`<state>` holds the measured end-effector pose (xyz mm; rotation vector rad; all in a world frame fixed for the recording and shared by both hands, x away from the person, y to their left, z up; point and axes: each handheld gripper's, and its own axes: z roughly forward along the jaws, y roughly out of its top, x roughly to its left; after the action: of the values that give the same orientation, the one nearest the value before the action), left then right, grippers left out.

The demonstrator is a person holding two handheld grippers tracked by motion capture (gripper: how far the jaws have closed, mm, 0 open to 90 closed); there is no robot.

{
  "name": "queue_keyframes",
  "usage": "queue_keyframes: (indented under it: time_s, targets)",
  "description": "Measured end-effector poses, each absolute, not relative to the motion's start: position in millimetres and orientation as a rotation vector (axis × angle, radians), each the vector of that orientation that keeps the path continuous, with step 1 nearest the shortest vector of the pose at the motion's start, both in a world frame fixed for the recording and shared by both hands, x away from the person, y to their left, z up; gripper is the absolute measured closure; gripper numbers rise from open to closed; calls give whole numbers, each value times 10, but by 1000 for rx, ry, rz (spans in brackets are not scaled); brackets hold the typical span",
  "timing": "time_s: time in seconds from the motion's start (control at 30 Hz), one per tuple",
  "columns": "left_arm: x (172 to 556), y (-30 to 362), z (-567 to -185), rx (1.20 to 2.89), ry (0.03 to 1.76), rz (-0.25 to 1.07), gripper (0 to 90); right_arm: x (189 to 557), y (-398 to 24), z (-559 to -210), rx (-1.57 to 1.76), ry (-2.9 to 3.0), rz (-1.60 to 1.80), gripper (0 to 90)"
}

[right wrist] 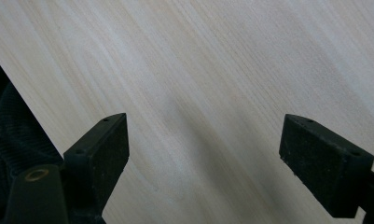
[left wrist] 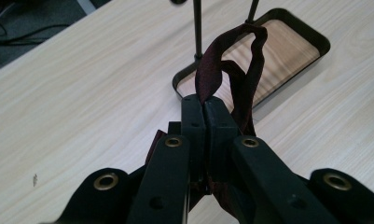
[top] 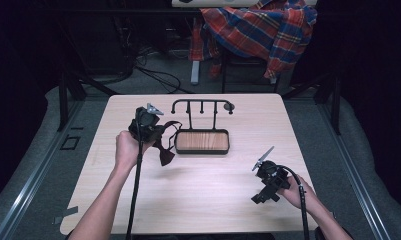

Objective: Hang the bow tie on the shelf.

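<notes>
A dark red bow tie (top: 165, 152) with its strap loop (left wrist: 231, 60) hangs from my left gripper (top: 158, 132), which is shut on the strap (left wrist: 204, 100) above the table left of the stand. The black hook stand (top: 203, 106) rises from a black tray with a wood bottom (top: 202, 141) at the table's middle back. In the left gripper view the strap loop reaches up towards the tray (left wrist: 310, 35) and one of the stand's posts (left wrist: 197, 28). My right gripper (top: 260, 196) is held low near the table's front right, its jaws wide open over bare wood (right wrist: 203, 140).
The light wood table (top: 213, 190) has its front edge close to my right gripper. A plaid shirt (top: 258, 30) lies over a chair behind the table. Cables run across the grey floor (top: 153, 75) at the back.
</notes>
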<state>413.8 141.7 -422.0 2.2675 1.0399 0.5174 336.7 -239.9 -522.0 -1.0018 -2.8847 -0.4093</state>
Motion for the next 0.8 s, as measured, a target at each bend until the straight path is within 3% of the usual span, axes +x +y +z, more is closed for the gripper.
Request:
queue_keyframes:
  time_s: [0.8]
  targets:
    - [4420,1266,-3883,2245,1005,596,878,3353,-2384,-5237,-985,-2871,-409,158]
